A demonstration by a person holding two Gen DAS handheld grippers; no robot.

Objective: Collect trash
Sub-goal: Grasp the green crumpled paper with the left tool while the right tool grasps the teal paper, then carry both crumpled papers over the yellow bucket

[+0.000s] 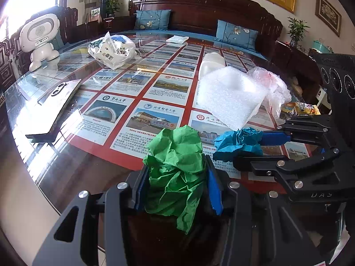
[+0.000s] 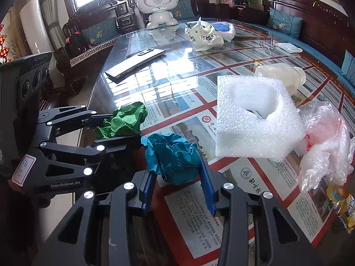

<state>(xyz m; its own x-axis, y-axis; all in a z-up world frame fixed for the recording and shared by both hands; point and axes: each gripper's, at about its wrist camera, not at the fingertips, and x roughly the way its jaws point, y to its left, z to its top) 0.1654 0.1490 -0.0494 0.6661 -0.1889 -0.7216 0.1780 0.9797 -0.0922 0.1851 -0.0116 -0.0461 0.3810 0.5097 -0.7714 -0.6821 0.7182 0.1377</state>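
Observation:
My left gripper (image 1: 176,177) is shut on a crumpled green paper ball (image 1: 177,166) near the table's front edge; it also shows in the right wrist view (image 2: 126,119). My right gripper (image 2: 177,175) is shut on a crumpled blue paper ball (image 2: 173,157), also seen in the left wrist view (image 1: 239,141). Both balls sit close together, low over the glass table (image 1: 77,166). Beyond them lie a white foam sheet (image 2: 255,119), crumpled clear plastic (image 2: 326,141), a yellow snack wrapper (image 2: 341,206) and a white plastic jug (image 2: 281,73).
A phone (image 1: 57,102) lies on a stand at the left. A white printed bag (image 1: 111,51) and a white toy robot (image 1: 42,37) stand farther back, with a small white packet (image 1: 177,39). A dark wooden sofa (image 1: 199,11) with blue cushions surrounds the table.

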